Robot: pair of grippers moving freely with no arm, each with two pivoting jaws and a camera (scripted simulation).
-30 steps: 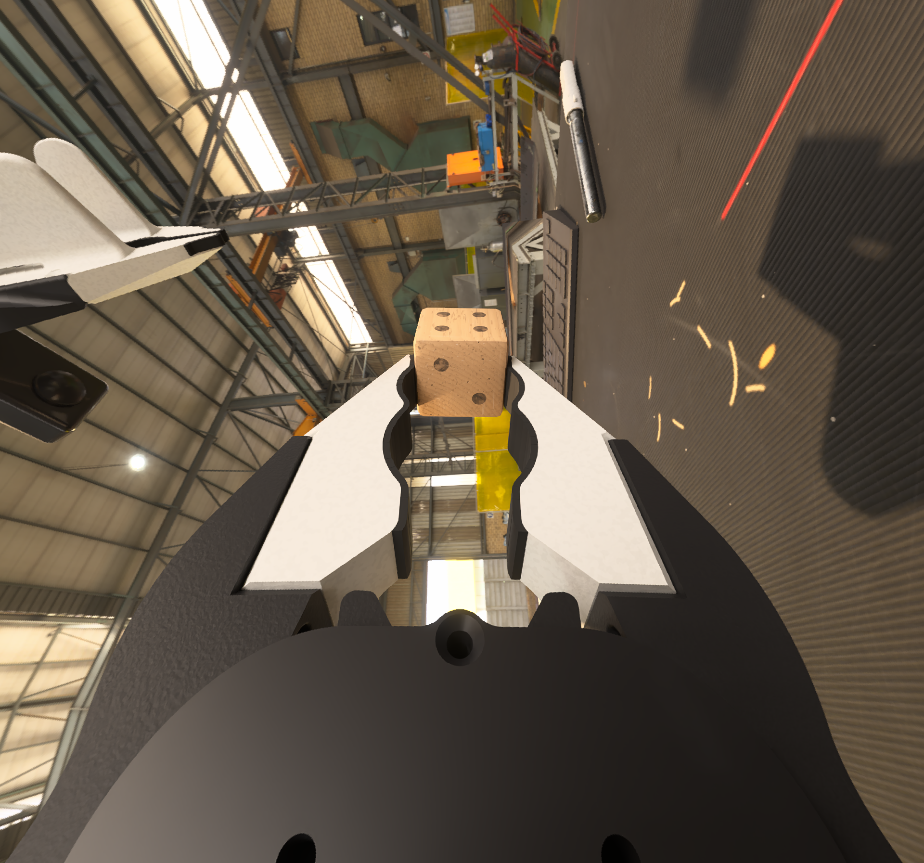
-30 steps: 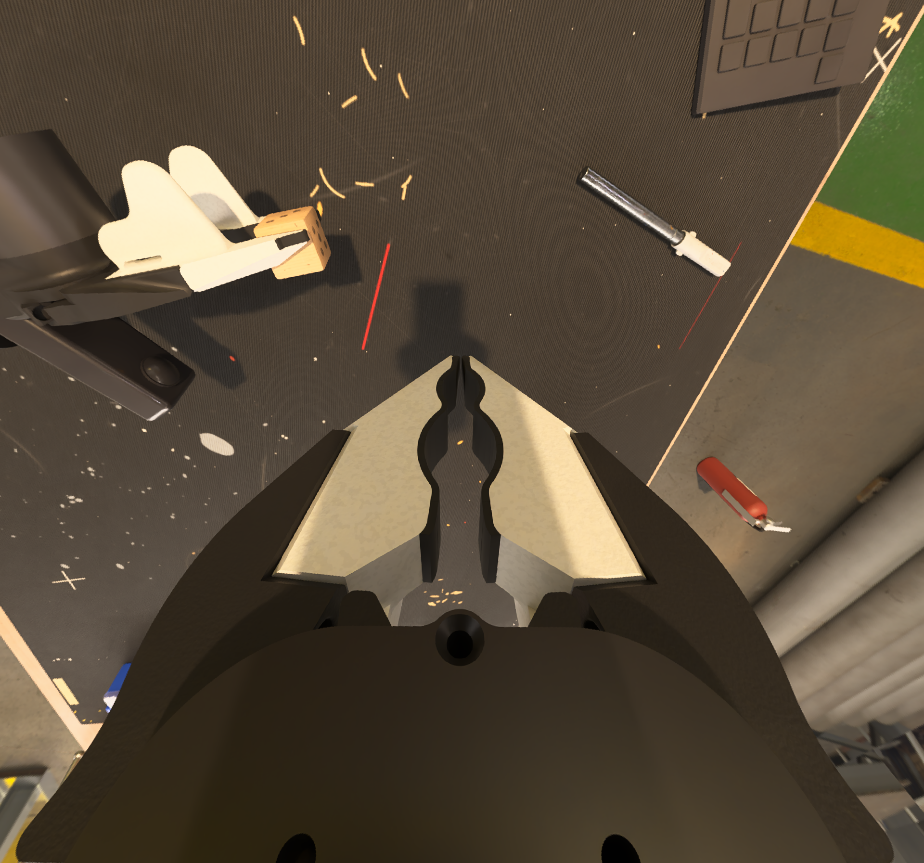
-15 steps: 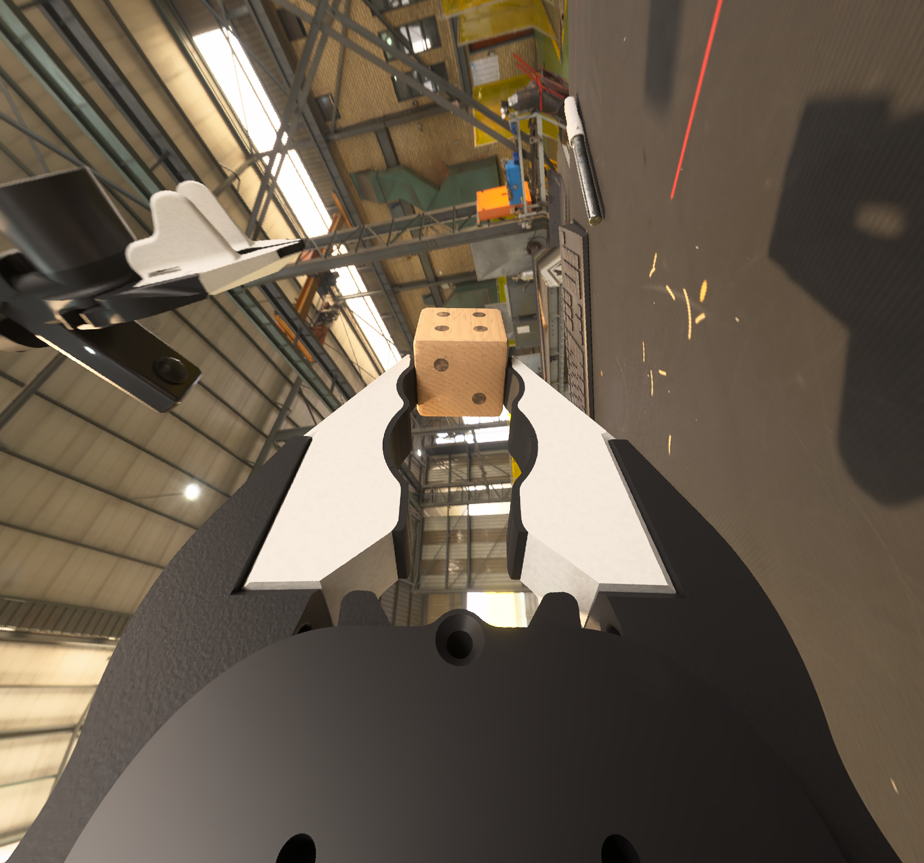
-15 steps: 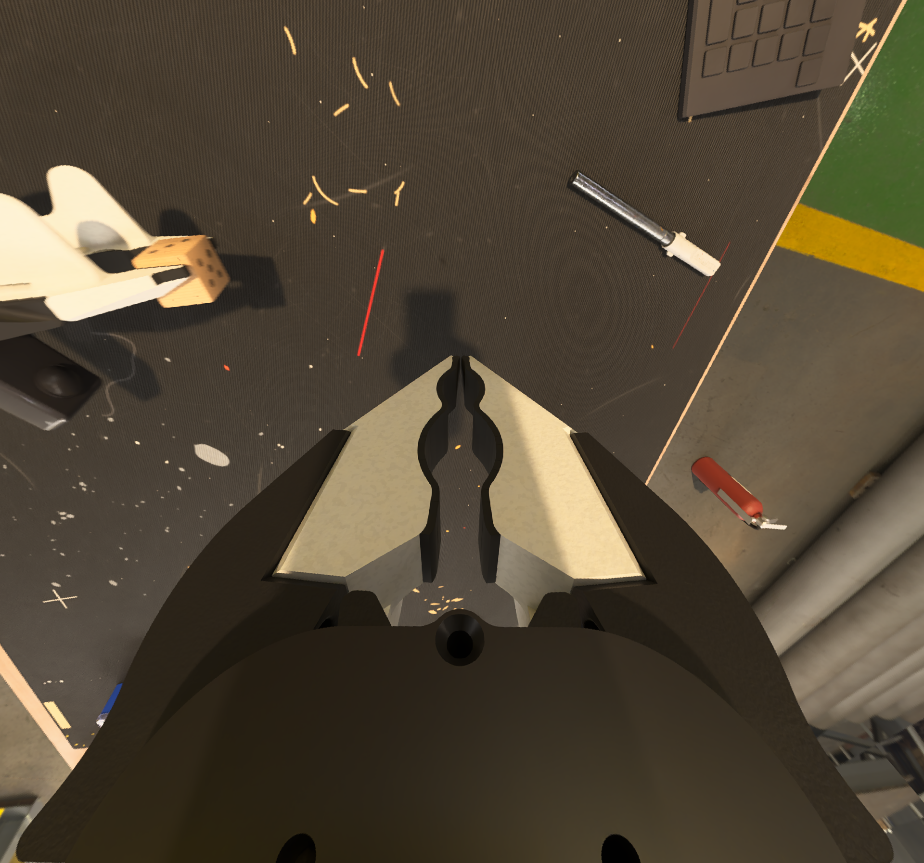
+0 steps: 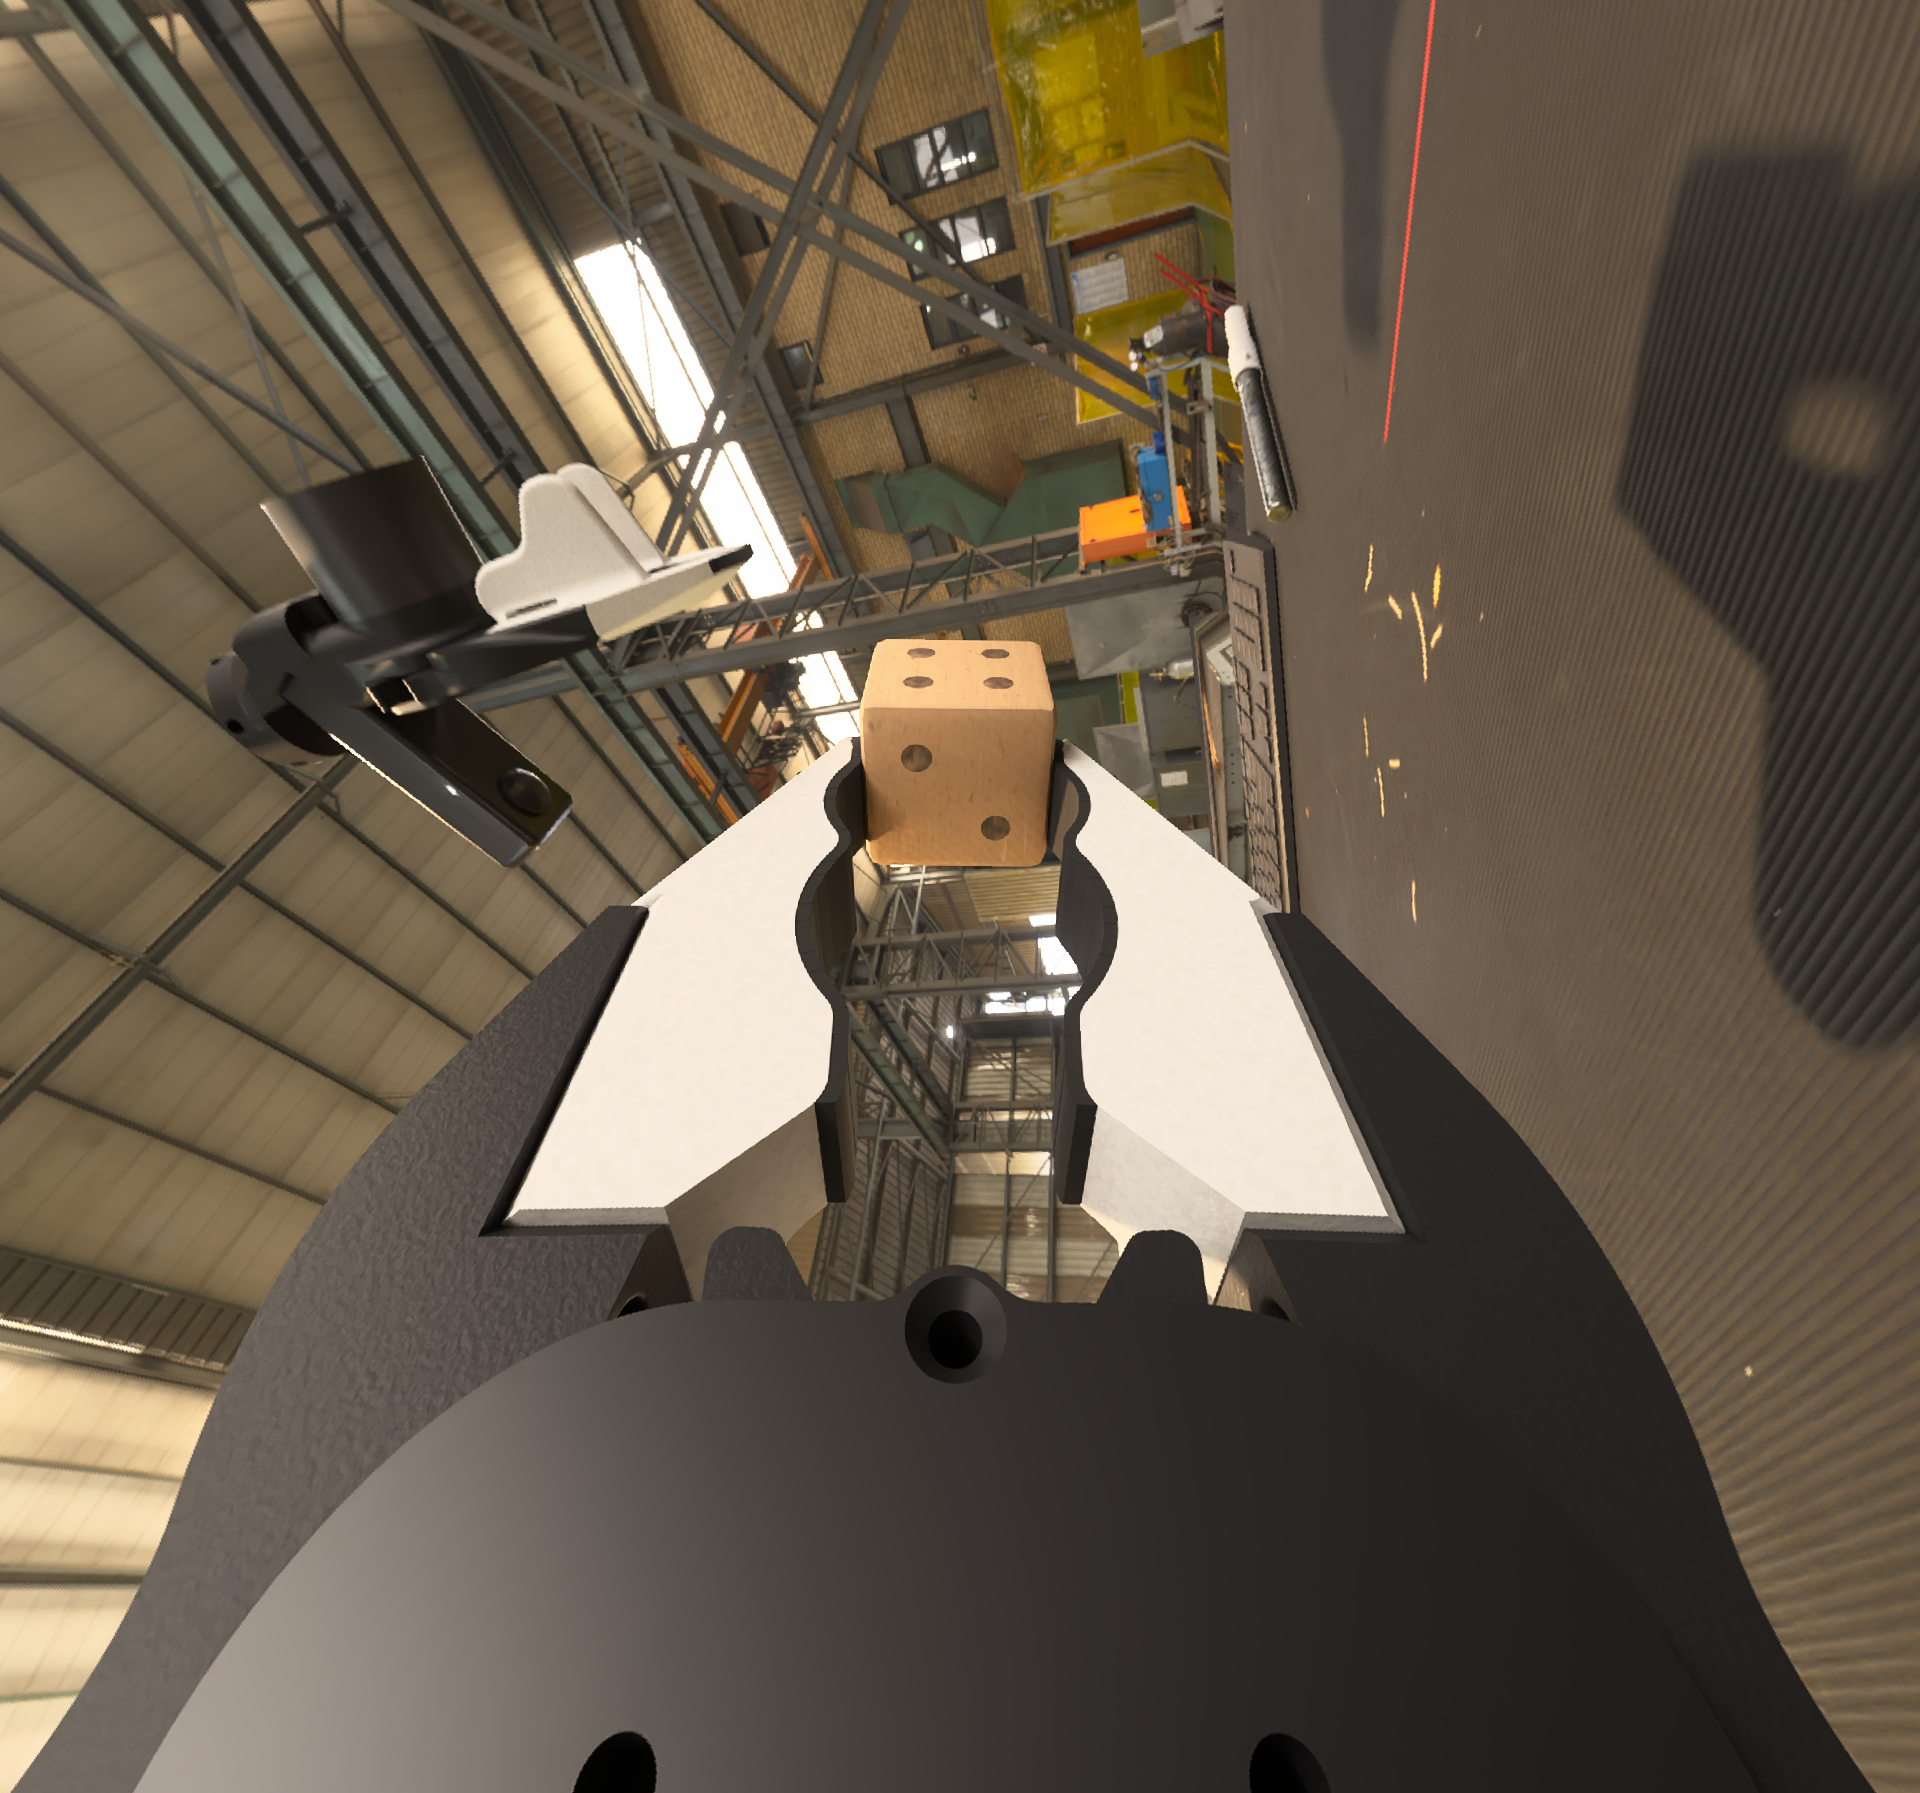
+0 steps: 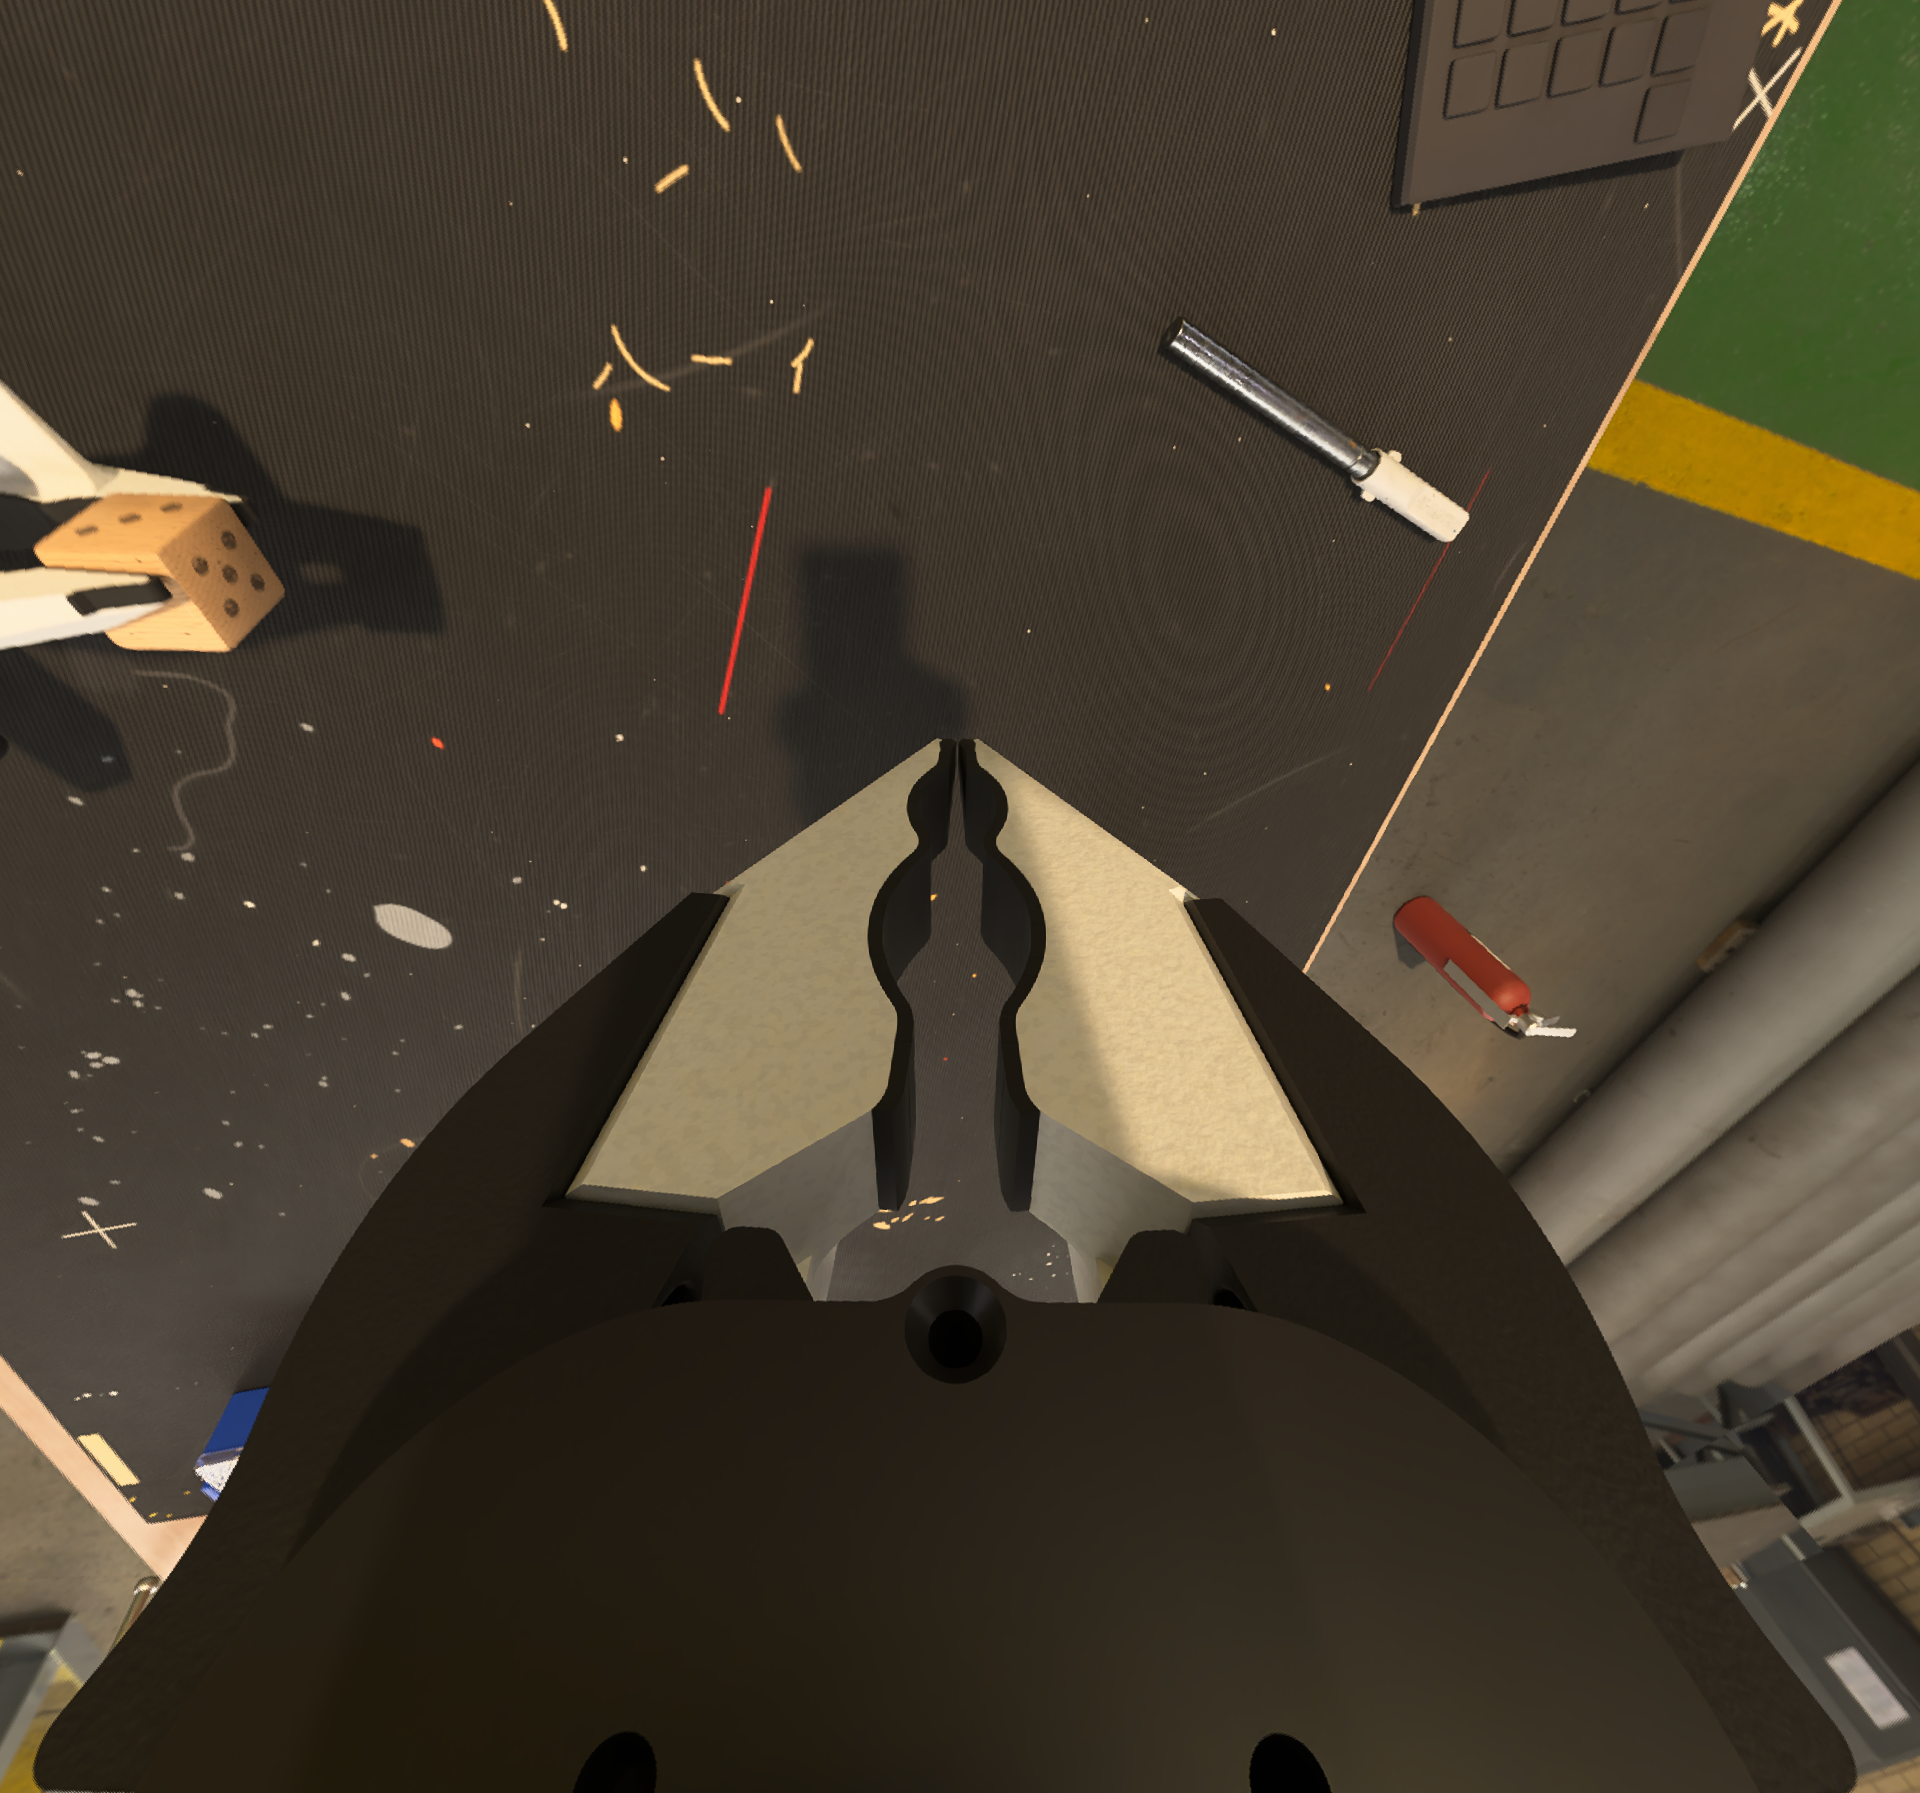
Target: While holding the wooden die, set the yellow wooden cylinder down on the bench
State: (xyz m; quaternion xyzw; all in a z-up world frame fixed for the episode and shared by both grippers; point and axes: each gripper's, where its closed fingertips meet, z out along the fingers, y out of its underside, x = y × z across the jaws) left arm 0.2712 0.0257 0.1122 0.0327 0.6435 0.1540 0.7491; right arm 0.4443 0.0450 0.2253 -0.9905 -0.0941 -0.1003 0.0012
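Since the earlier frames the left claw (image 6: 62, 564) has slid out toward the frame's left edge in the right wrist view, while in the left wrist view the right claw (image 5: 727, 561) has drawn away and looks smaller. The left claw is clamped on the wooden die (image 5: 956, 767), pinched by two opposite faces at the fingertips and held clear above the worktop (image 6: 1039, 237). The right claw's jaws are almost touching, with nothing between them. The yellow wooden cylinder shows in neither view, so I cannot tell where it is, nor whether it has already been set down.

Judging by its kind, the cylinder should be light, stiff and not fragile; its round side may roll, so I would grip it across the middle and stand it on a flat end.

No container is in sight. A metal rod with a white tip (image 6: 1320, 429) lies near the worktop's right edge, and a dark keypad (image 6: 1569, 29) lies at its far right corner. A red tool (image 6: 1465, 964) lies on the floor beyond that edge.
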